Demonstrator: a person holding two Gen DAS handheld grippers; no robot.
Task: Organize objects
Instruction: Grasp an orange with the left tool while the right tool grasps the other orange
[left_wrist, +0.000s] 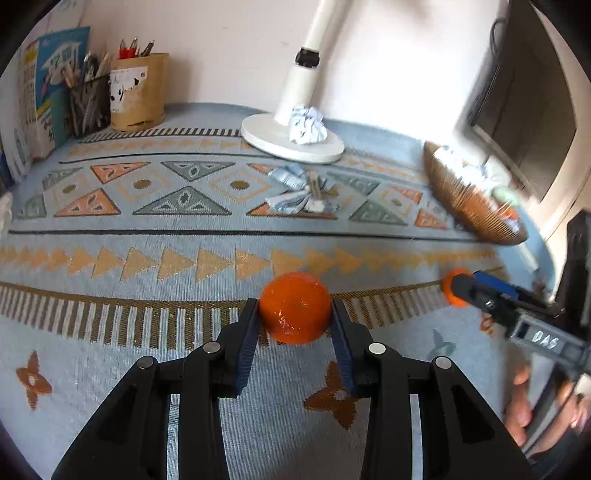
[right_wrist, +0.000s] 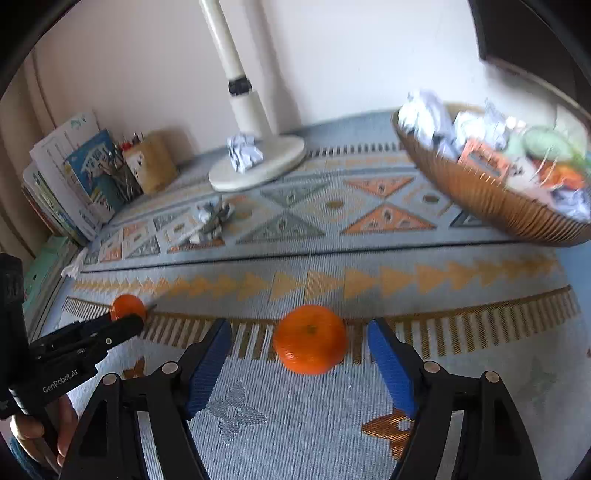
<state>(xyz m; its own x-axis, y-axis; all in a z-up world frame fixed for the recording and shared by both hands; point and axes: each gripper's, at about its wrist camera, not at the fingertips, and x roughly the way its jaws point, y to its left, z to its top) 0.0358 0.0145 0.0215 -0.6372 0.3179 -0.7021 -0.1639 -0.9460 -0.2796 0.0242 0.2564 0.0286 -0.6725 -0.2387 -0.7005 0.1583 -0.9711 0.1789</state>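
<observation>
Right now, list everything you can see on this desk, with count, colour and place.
orange round fruits: two, near edge; one gripped, one loose
woven brown basket: one, right, holding papers
white lamp base: one, rear centre
crumpled paper ball: one, white, on the lamp base
flattened wrapper: one, blue-white, mid cloth
pen cups: two, beige and black mesh, rear left
books: several, far left
patterned cloth: one, blue-orange, underneath
left gripper: shut on a fruit
right gripper: open around the other
</observation>
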